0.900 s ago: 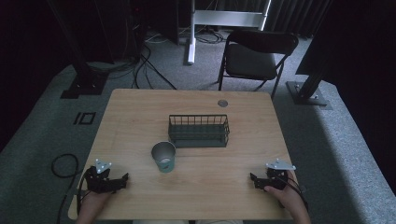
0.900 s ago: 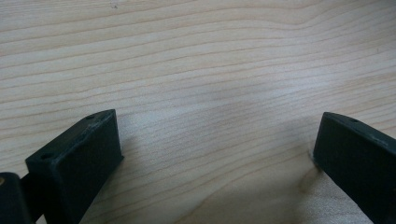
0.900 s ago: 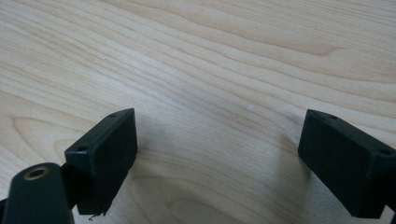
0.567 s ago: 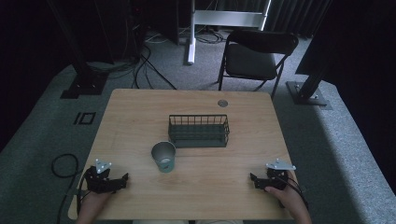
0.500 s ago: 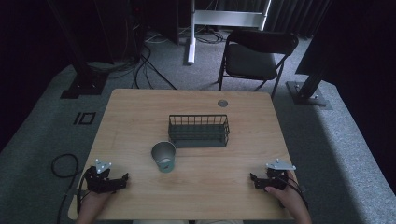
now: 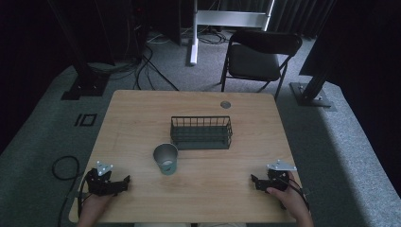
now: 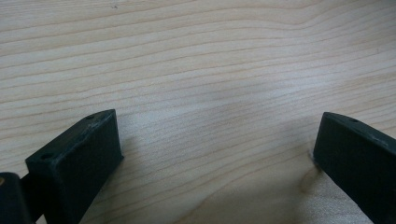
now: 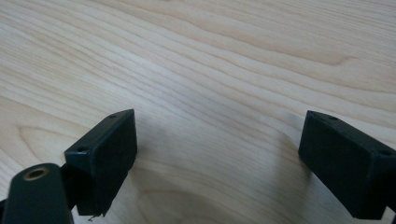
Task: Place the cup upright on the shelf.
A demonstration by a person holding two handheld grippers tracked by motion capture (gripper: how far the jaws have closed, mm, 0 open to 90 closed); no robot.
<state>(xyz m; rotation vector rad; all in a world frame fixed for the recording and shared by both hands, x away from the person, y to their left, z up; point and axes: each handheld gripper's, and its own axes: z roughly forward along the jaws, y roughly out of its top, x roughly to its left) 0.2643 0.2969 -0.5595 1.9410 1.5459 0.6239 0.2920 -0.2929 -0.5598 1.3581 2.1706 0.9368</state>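
Nothing is started: your left gripper (image 6: pixel 124 181) and right gripper (image 6: pixel 254 181) rest on the table (image 6: pixel 142 113), fingers apart and empty; cup (image 6: pixel 165 159) and basket (image 6: pixel 201 132) sit untouched.

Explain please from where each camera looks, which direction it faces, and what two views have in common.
High view: above the person's side, looking forward and down on the table, cup, basket; both hands, left gripper, right gripper.
Left gripper view: on that gripper, facing down at bare wood between open jaws.
Right gripper view: the same.
Shared: the wooden tabletop.
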